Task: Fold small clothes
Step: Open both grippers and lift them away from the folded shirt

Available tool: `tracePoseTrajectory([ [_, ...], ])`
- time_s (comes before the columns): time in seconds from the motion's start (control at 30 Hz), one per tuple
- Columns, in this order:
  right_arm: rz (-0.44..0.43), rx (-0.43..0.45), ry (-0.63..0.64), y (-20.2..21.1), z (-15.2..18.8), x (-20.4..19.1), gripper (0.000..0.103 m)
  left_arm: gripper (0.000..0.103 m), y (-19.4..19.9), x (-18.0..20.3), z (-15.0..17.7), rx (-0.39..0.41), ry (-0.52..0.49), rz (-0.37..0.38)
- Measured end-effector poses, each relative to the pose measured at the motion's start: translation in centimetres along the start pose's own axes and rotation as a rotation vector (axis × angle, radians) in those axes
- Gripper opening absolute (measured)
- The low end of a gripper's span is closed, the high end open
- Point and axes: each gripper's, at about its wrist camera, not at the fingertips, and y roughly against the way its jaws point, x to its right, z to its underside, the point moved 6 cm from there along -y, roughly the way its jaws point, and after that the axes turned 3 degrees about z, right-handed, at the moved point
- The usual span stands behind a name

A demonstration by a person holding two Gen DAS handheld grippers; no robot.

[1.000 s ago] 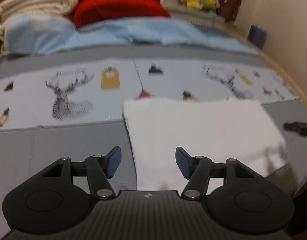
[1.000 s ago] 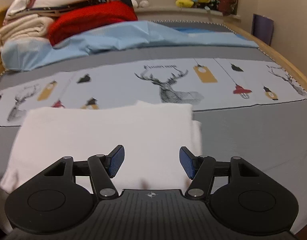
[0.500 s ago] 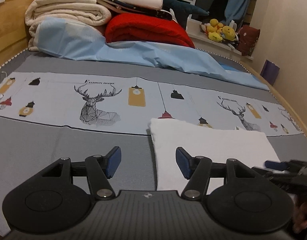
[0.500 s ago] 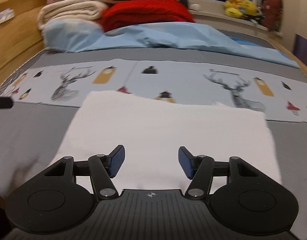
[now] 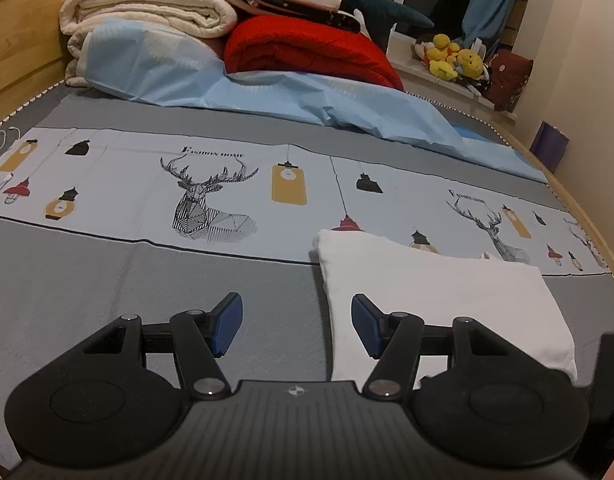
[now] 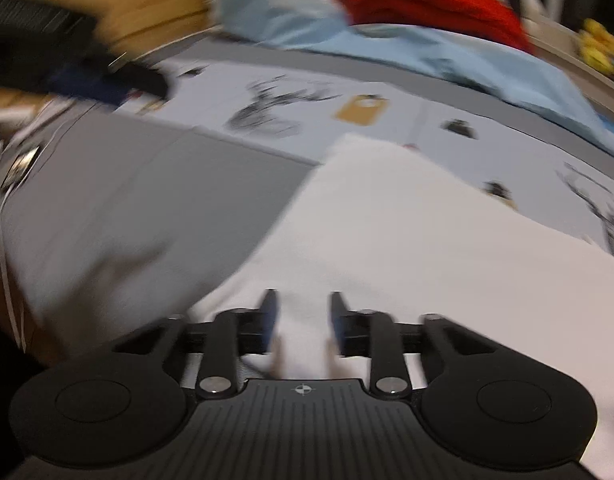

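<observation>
Because the right wrist view is smeared with motion blur, much of it is hard to read: the deer print on the bed cover (image 6: pixel 147 208) is only a dark streak, and a black shape in the upper left corner is probably the left gripper (image 6: pixel 67 60), though its fingers cannot be made out there. What is clear is the folded white garment (image 6: pixel 407 240), a soft, matte, flat rectangle lying on the cover and filling the lower right of that view, its near edge hidden behind the right gripper (image 6: pixel 303 320). That gripper's jaws are closing, their blue pads standing over the white cloth with a gap between them; whether they touch the fabric cannot be told.

From the left wrist view everything is sharp. The left gripper (image 5: pixel 293 326) hangs with its jaws spread wide and nothing between them, one ribbed blue pad over the grey weave of the cover, the other over the garment's left edge (image 5: pixel 435 300). The garment sits on the right side of the bed, its far edge overlapping the pale printed band with deer and lanterns; its near right corner is cut off by a dark shape at the frame's edge. Farther back lie a crumpled light blue sheet (image 5: pixel 307 100), a plush red blanket (image 5: pixel 307 52) and rolled cream blankets (image 5: pixel 147 12), stacked against a wooden headboard (image 5: pixel 23 44).
</observation>
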Motion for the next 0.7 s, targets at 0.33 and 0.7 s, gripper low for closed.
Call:
tracePoseTrajectory([
  [0.33,-0.045,-0.07,0.228,-2.8,2.2,-5.9,0.046,0.066,-0.5,-1.0,0.0,-0.026,0.053,0.013],
  [0.7,-0.025,-0.076,0.179,-3.5,1.6,-4.5,0.005,0.066,-1.7,-1.1,-0.1,-0.053,0.058,0.011],
])
